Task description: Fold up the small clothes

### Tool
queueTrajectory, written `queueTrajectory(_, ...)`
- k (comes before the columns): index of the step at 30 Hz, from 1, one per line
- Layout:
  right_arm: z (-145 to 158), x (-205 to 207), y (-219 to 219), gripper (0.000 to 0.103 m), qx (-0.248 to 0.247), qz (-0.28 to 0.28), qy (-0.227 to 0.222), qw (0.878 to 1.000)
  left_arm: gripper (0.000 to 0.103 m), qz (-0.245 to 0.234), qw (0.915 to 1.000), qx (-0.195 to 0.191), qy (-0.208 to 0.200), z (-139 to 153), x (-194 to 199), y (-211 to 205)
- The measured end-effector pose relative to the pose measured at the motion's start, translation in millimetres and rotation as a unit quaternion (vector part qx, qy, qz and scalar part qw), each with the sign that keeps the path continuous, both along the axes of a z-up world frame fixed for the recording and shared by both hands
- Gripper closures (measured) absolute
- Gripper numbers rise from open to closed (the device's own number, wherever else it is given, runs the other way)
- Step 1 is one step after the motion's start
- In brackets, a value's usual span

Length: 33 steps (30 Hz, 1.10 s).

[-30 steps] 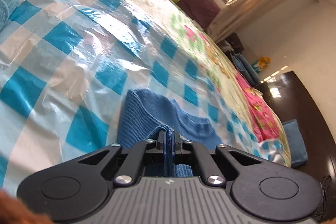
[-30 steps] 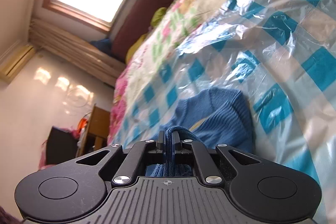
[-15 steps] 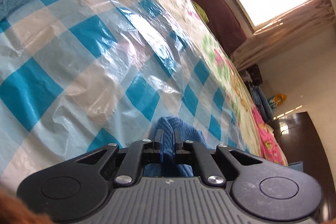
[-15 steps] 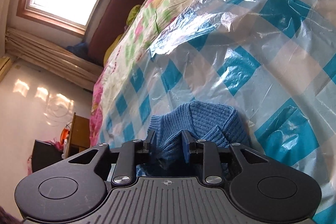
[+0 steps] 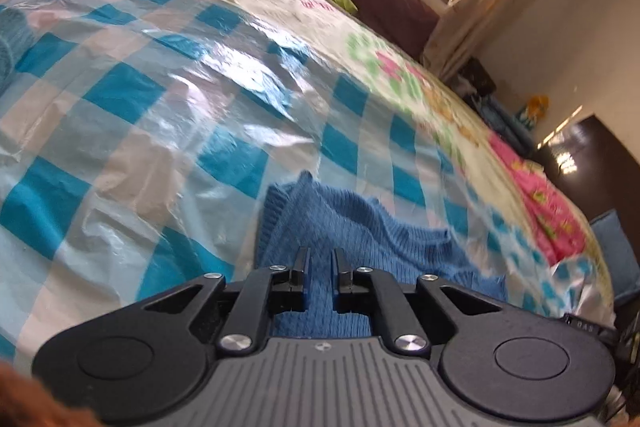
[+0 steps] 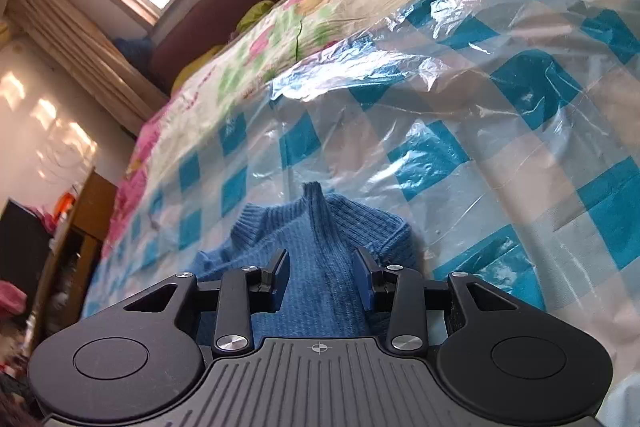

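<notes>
A blue knit (image 5: 340, 223) lies bunched on the bed, on a checked plastic sheet (image 5: 132, 115) that covers the floral quilt (image 6: 320, 3). The left claw (image 5: 320, 263) is opening, its jaws a narrow gap apart with knit fabric between them (the pads look just clear of it). The right claw (image 6: 321, 267) is opening wider, jaws well apart over a raised ridge of the knit, gripping nothing.

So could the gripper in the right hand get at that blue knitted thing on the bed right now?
Probably yes. The right gripper is already over the blue knit garment, its jaws opening with a raised ridge of the knit between them, pads apart from it. Nothing lies in the way on the checked plastic sheet.
</notes>
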State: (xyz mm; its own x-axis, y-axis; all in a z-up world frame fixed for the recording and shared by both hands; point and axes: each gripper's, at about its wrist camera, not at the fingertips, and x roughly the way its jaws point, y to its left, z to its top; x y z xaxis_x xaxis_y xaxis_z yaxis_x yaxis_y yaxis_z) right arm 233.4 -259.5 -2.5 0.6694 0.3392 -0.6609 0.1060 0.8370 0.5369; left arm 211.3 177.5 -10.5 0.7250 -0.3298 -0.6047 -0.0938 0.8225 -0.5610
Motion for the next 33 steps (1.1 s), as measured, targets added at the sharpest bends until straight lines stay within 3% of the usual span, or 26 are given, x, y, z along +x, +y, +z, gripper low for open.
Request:
queueTrajectory(5, -5, 7, 16, 0.068, -0.054, 0.028, 0.003, 0.998, 0.087, 0.0, 0.9992, 0.027, 0.029, -18, 5, -14)
queueTrajectory(8, -5, 7, 19, 0.093, -0.091, 0.022, 0.003, 0.996, 0.087, 0.009, 0.9992, 0.034, 0.019, -17, 1, -18)
queueTrajectory(12, -2, 1, 3, 0.099, -0.075, -0.012, -0.009, 0.997, 0.086, 0.05, 0.9981, 0.036, -0.006, -17, -11, -18)
queueTrajectory(15, -10, 5, 2, 0.101, -0.099, -0.018, 0.008, 0.995, 0.086, 0.07, 0.9966, 0.042, 0.0, -26, -16, -19)
queueTrajectory(18, -5, 2, 8, 0.096, -0.125, -0.012, 0.005, 0.992, 0.086, 0.089, 0.9949, 0.045, -0.013, -26, -27, -19)
queueTrajectory(19, 1, 0, 9, 0.09, -0.132, -0.017, -0.002, 0.991, 0.086, 0.099, 0.9941, 0.042, -0.016, -26, -31, -18)
queueTrajectory(23, 29, -9, 25, 0.09, -0.172, -0.018, -0.039, 0.984, 0.086, 0.124, 0.992, 0.006, -0.024, -30, -45, -13)
queueTrajectory(28, 46, -4, 99, 0.082, -0.16, 0.088, -0.057, 0.981, 0.086, 0.125, 0.9917, -0.001, -0.031, -34, -54, -11)
queueTrajectory(33, 30, 17, 197, 0.071, -0.123, 0.193, -0.03, 0.973, 0.086, 0.116, 0.9926, 0.014, -0.036, -38, -57, -8)
